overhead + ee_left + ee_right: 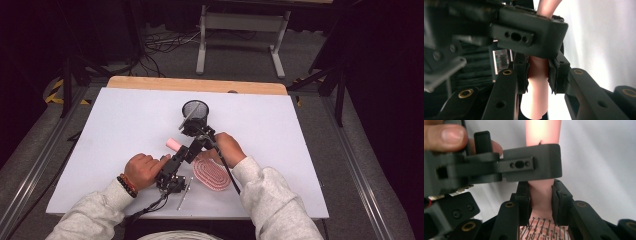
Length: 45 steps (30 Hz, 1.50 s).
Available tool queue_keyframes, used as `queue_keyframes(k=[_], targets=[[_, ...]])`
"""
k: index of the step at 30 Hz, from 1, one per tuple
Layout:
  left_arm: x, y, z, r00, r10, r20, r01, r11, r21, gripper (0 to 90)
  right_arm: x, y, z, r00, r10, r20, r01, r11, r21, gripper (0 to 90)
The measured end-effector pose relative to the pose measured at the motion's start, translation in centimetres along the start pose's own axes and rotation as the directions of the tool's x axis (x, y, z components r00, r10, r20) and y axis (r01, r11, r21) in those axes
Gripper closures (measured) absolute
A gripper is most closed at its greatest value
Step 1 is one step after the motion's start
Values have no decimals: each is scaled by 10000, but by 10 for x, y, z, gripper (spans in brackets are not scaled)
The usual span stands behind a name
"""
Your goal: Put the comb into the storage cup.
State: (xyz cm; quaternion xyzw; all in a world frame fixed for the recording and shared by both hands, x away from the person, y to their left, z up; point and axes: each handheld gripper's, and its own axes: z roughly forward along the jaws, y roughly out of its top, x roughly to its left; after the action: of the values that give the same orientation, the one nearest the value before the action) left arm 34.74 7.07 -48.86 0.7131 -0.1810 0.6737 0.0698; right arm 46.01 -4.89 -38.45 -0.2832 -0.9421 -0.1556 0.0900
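Observation:
A pink hairbrush lies on the white table, its oval bristled head (212, 174) at the front and its pink handle (173, 145) pointing back left. Both grippers are shut on the handle from opposite sides. My left gripper (538, 73) clamps the handle (536, 100) near its rounded free end; in the high view this left gripper (186, 154) reaches in from the left hand. My right gripper (541, 195) clamps the handle (541, 135) just beyond the bristles (541, 228); in the high view this right gripper (198, 149) sits beside the right hand. Each gripper view has the other gripper's jaw crossing the handle.
A black mesh cup (195, 111) stands just behind the grippers with a thin stick leaning in it. A slim metal rod (184, 194) lies near the table's front edge, left of the brush head. The white tabletop (280, 130) extends on both sides.

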Motion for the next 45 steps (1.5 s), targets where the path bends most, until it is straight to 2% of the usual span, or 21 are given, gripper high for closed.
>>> queue_keyframes(k=[4,11,14,20,22,25,28,29,30,32,35,36,37,38,39,40,41,42,43,44,45], targets=[[0,5,4,9979,649,67,-652,9968,458,723,2,5,4,9990,-103,441,92,9996,250,708],[10,-9,2,9905,-1139,773,1145,9934,-38,726,-1,9,-1,9999,71,-112,-68,9996,261,692],[13,-13,1,9841,-1292,1219,1319,9912,-146,727,-4,7,-2,9973,79,-724,-66,9998,181,660],[22,-29,0,9186,-3226,2281,3389,9401,-353,727,-12,-7,-19,9929,419,-1113,-512,9952,-828,383],[24,-33,-1,9129,-3294,2411,3451,9383,-245,728,-13,-10,-26,9929,363,-1128,-501,9913,-1216,366],[22,-38,2,8931,-3769,2458,3952,9181,-282,729,-19,-24,-55,9763,694,-2051,-1254,9535,-2742,384],[26,-42,-1,8905,-3914,2319,4094,9117,-333,729,-19,-29,-59,9763,585,-2084,-1152,9556,-2712,373],[25,-42,0,8789,-4227,2210,4445,8939,-582,730,-17,-35,-66,9794,355,-1990,-932,9528,-2891,342],[28,-44,-2,8798,-4277,2074,4482,8918,-619,730,-17,-35,-66,9794,355,-1990,-932,9528,-2891,342],[32,-49,-5,8911,-4125,1890,4273,9031,-437,732,-17,-52,-84,9694,-536,-2395,-579,8984,-4354,387],[36,-53,-6,8997,-4052,1624,4142,9098,-248,733,-9,-68,-93,9964,-672,-511,317,8589,-5112,353],[36,-55,-6,9029,-4038,1470,4115,9111,-247,733,-9,-68,-93,9964,-672,-511,317,8589,-5112,353],[37,-55,-7,9166,-3758,1366,3797,9251,-23,733,2,-77,-96,9844,-725,1601,1488,8286,-5396,342],[37,-55,-8,9241,-3617,1233,3651,9310,-53,733,12,-86,-95,9491,-980,2993,2564,7923,-5536,345],[39,-55,-9,9265,-3561,1217,3584,9336,29,733,20,-95,-93,9291,-1252,3480,3159,7580,-5706,342],[39,-55,-10,9264,-3581,1167,3602,9329,25,732,27,-110,-85,9388,-1097,3267,3053,7045,-6408,362],[39,-55,-11,9266,-3601,1084,3630,9318,-69,732,27,-110,-85,9388,-1097,3267,3053,7045,-6408,362],[39,-55,-11,9242,-3654,1113,3681,9298,-48,732,25,-125,-72,9642,-575,2587,2290,6720,-7043,363],[40,-53,-12,9293,-3530,1082,3557,9346,-58,732,25,-125,-72,9642,-575,2587,2290,6720,-7043,363],[40,-52,-13,9328,-3462,1004,3494,9369,-156,732,18,-132,-62,9861,-366,1623,1469,6498,-7458,360],[40,-51,-14,9351,-3409,973,3444,9386,-211,732,4,-144,-44,9989,33,462,328,6548,-7551,300]])
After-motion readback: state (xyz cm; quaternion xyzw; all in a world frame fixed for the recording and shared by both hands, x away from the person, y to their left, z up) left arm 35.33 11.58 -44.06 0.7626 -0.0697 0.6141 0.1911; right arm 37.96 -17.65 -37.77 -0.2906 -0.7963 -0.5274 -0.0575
